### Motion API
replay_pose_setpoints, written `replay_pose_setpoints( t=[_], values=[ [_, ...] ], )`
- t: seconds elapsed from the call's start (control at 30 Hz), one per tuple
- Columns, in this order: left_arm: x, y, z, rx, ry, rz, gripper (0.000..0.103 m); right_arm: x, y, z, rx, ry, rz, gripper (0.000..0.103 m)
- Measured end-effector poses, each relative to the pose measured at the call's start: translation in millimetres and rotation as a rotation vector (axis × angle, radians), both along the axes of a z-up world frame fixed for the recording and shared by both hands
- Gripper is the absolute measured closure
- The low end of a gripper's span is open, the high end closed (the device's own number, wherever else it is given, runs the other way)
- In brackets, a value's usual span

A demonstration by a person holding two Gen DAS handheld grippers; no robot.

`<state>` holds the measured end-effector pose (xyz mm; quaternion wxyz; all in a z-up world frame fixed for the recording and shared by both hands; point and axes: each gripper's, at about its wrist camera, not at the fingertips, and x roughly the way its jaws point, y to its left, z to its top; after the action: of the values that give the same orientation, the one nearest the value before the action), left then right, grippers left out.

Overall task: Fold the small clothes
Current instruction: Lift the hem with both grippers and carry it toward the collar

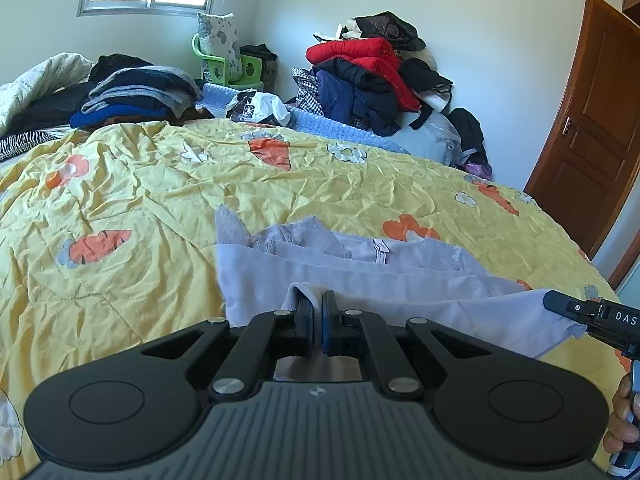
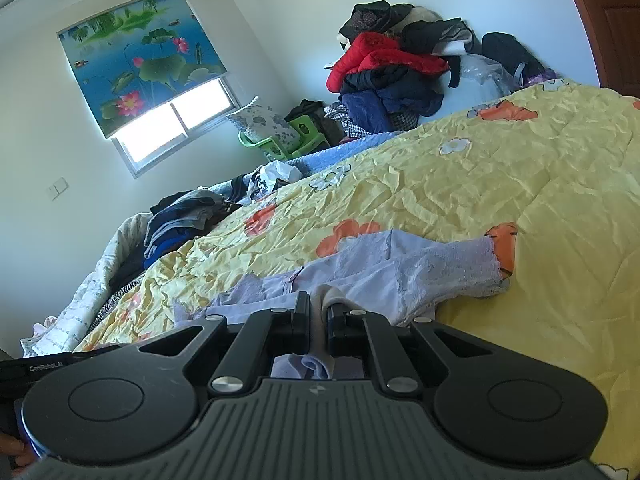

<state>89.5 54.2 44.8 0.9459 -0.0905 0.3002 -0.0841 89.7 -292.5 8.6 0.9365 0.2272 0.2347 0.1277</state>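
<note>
A pale lavender garment (image 1: 360, 276) with lace trim lies on the yellow carrot-print quilt (image 1: 140, 200). My left gripper (image 1: 318, 304) is shut on its near edge, at the left. My right gripper (image 2: 319, 308) is shut on the garment (image 2: 400, 276) too, pinching a fold between its fingers. The right gripper also shows in the left wrist view (image 1: 560, 304), at the garment's right end. A lace sleeve (image 2: 472, 268) stretches to the right across the quilt (image 2: 500, 180).
A stack of folded dark clothes (image 1: 136, 96) sits at the bed's far left. A heap of jackets, one red (image 1: 360, 64), is piled against the far wall. A brown door (image 1: 592, 120) stands at the right. A green chair with a pillow (image 1: 224, 52) stands under the window.
</note>
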Motion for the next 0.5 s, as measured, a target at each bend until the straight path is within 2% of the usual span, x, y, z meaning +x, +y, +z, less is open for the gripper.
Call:
replay_pose_setpoints(
  t=[0.5],
  values=[
    [16,-9,3,0.042,-0.018,-0.014,0.099,16,2,0,-0.041,-0.004,-0.016,0.091]
  ],
)
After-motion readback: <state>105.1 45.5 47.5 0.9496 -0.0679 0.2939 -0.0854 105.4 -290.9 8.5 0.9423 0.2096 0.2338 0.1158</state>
